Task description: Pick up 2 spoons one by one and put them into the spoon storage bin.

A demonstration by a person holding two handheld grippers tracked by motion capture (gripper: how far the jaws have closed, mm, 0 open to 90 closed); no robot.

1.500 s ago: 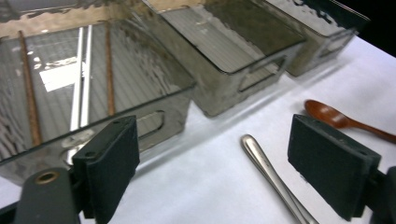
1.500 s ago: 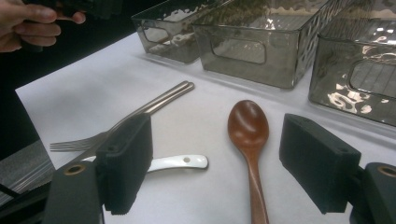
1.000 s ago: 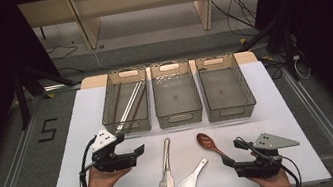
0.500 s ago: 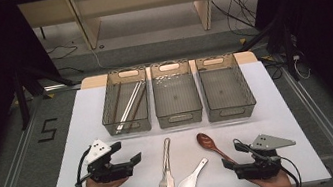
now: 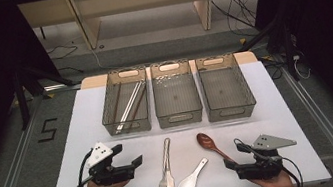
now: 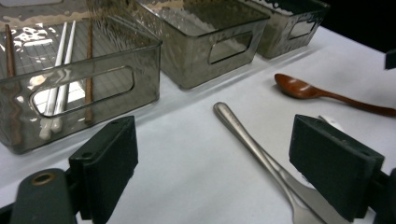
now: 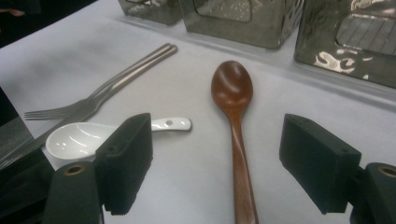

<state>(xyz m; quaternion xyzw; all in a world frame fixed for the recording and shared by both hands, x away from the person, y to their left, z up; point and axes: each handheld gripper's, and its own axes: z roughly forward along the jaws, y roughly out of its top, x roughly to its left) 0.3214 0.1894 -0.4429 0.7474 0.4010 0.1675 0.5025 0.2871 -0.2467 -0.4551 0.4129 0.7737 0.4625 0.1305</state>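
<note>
Three smoky clear bins stand in a row at the back of the white table. The left bin holds several chopsticks; the middle bin and the right bin look empty. In front lie a metal fork and knife side by side, a white soup spoon and a brown wooden spoon. My left gripper is open near the front left, left of the fork. My right gripper is open over the wooden spoon's handle.
Beyond the table a wooden shelf frame stands on the floor with cables around it. A "5" mark is on the floor at the left. Metal rails run along both sides of the table.
Both grippers have drawn back toward the front edge of the table. The cutlery has not moved.
</note>
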